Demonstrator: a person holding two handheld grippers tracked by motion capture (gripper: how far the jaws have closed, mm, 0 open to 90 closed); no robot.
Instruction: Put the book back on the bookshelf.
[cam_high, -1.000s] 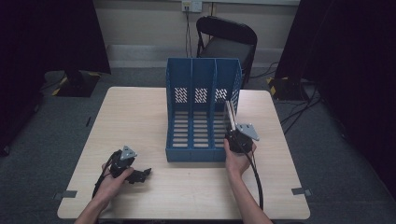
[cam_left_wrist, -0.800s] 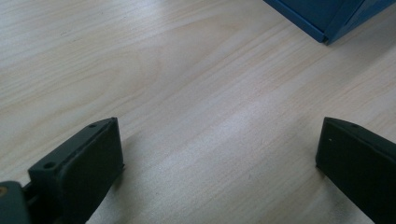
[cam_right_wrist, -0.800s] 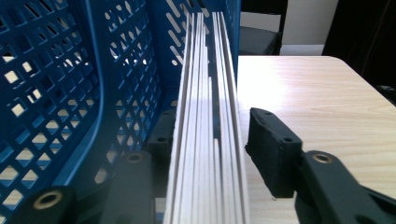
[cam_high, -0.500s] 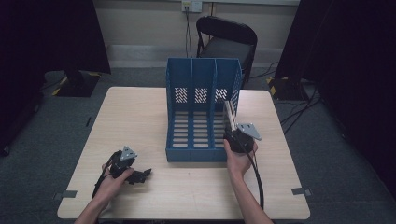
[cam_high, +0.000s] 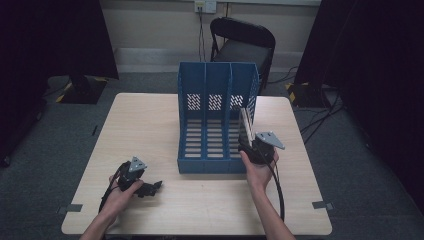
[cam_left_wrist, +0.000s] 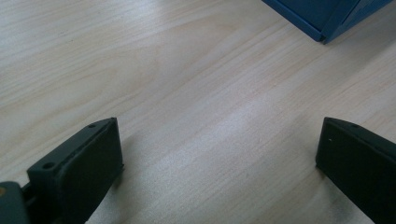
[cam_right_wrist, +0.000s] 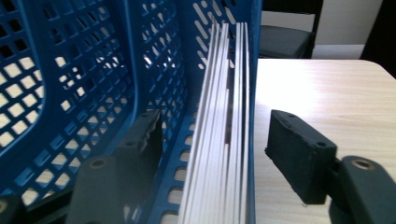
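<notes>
A blue three-slot file holder (cam_high: 210, 167) stands mid-table. A stack of thin white sheets (cam_high: 246, 127) stands on edge in its right slot, against the right wall (cam_right_wrist: 251, 93). My right gripper (cam_high: 250, 146) is at that slot's front. Its jaws have just been opening. The sheets (cam_right_wrist: 224, 116) and the wall sit between them, and neither of its pads (cam_right_wrist: 299, 149) touches them. My left gripper (cam_high: 152, 187) rests on the table near the front left. In the left gripper view it (cam_left_wrist: 219, 154) is open, with bare wood between the jaws.
The light wooden table (cam_high: 150, 125) has free room left of the holder and along the front edge. A black chair (cam_high: 242, 42) stands behind the table. The right gripper's cable (cam_high: 277, 195) trails toward the front edge. A corner of the holder (cam_left_wrist: 327, 14) is in the left gripper view.
</notes>
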